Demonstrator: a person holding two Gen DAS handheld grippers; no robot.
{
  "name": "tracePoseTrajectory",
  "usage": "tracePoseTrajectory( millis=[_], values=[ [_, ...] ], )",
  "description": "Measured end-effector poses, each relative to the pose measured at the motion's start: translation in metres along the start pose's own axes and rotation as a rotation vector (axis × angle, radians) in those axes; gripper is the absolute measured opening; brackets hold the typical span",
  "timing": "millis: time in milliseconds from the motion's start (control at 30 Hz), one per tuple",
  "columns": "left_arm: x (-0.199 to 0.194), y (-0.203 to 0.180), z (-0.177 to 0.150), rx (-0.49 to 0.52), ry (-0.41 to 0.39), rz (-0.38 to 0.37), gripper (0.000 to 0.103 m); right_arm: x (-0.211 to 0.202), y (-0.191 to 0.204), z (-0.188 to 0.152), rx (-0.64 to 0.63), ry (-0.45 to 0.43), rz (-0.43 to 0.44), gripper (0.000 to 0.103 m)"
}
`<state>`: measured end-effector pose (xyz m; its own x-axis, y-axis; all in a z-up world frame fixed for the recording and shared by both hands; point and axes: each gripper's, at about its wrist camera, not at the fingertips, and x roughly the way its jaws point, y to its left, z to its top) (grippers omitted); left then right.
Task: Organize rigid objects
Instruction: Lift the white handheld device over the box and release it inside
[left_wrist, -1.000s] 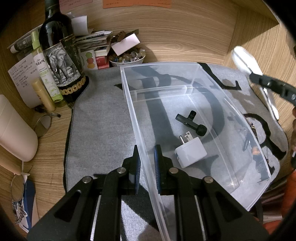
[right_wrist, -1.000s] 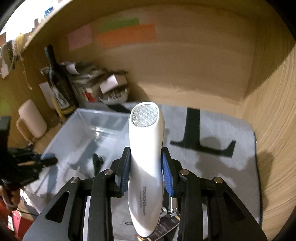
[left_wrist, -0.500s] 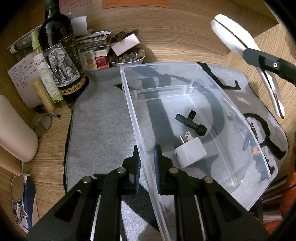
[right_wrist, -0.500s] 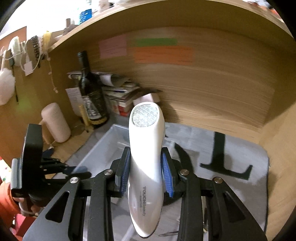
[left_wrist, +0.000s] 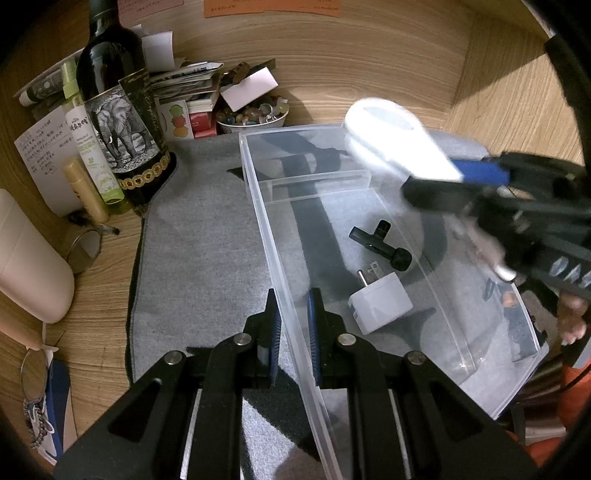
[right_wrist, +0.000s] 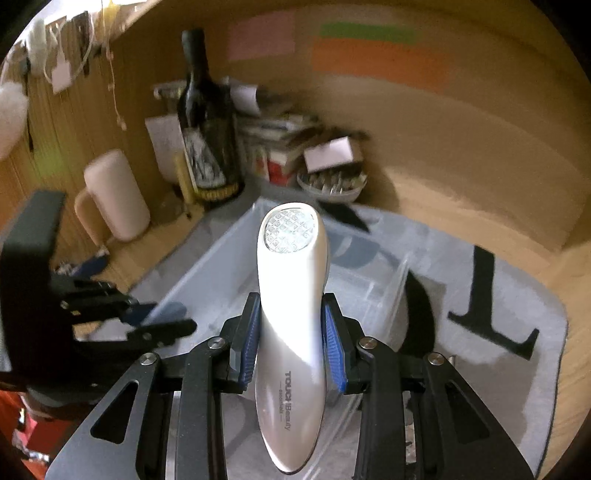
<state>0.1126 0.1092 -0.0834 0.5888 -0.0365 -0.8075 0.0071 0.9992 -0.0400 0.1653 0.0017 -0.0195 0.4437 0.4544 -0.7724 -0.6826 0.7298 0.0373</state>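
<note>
Your right gripper (right_wrist: 291, 343) clamps the white beauty device (right_wrist: 291, 295), centre frame, over the clear bin (left_wrist: 273, 251). Left gripper (left_wrist: 293, 325) pinches the bin's wall, steadying it. Next: lower it in beside the charger (left_wrist: 380, 306), then release.

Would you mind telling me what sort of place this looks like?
Probably a cluttered home desk nook: a wine bottle, stacked papers and sticky notes on wooden walls.
</note>
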Motion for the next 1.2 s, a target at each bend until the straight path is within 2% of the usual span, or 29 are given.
tracePoseTrajectory(
  millis=[233, 667, 900, 1033, 1200],
  values=[
    [0.000, 0.000, 0.000, 0.000, 0.000, 0.000, 0.013, 0.027, 0.004, -0.008, -0.036, 0.105, -0.012, 0.030],
    [0.000, 0.000, 0.000, 0.000, 0.000, 0.001, 0.013, 0.041, 0.008, -0.018, -0.070, 0.198, -0.010, 0.030],
    [0.001, 0.000, 0.000, 0.000, 0.000, 0.003, 0.013, 0.039, 0.008, -0.017, -0.063, 0.186, -0.014, 0.031],
    [0.000, 0.000, 0.000, -0.001, 0.003, 0.003, 0.013, 0.028, 0.006, -0.013, -0.065, 0.144, -0.020, 0.044],
    [0.000, 0.000, 0.000, 0.000, 0.003, 0.004, 0.013, 0.008, 0.002, -0.007, -0.059, 0.083, -0.031, 0.045]
  ],
)
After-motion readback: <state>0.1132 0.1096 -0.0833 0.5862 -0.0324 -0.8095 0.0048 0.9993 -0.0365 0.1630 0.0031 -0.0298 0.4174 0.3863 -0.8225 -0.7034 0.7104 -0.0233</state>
